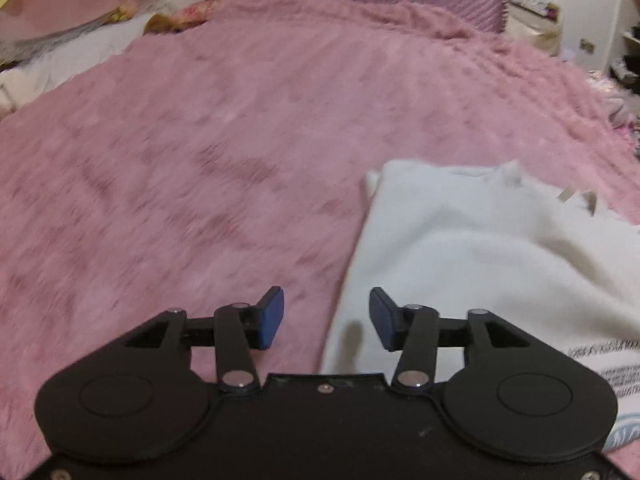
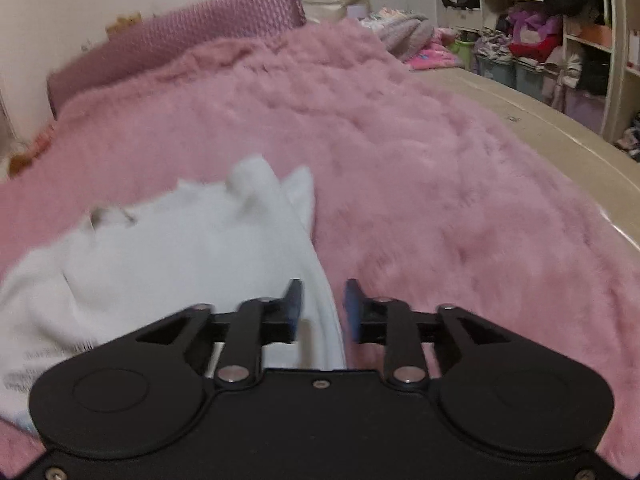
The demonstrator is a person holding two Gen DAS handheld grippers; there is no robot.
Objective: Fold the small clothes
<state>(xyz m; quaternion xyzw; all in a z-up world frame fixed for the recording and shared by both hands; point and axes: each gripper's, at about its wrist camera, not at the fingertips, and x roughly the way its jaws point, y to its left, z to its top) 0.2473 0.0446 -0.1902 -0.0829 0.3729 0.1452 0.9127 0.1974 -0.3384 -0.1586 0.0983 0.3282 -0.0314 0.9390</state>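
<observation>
Left wrist view: white garment (image 1: 480, 248) on pink bed blanket (image 1: 200, 160), sides apparently folded inward, final folds likely outstanding; left gripper (image 1: 326, 318) and right gripper (image 2: 322, 310) jaws parted, empty.

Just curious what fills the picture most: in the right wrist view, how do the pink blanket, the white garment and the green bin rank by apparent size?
1. Pink blanket
2. White garment, though it is nearer the camera
3. Green bin, far off, so it looks tiny
</observation>
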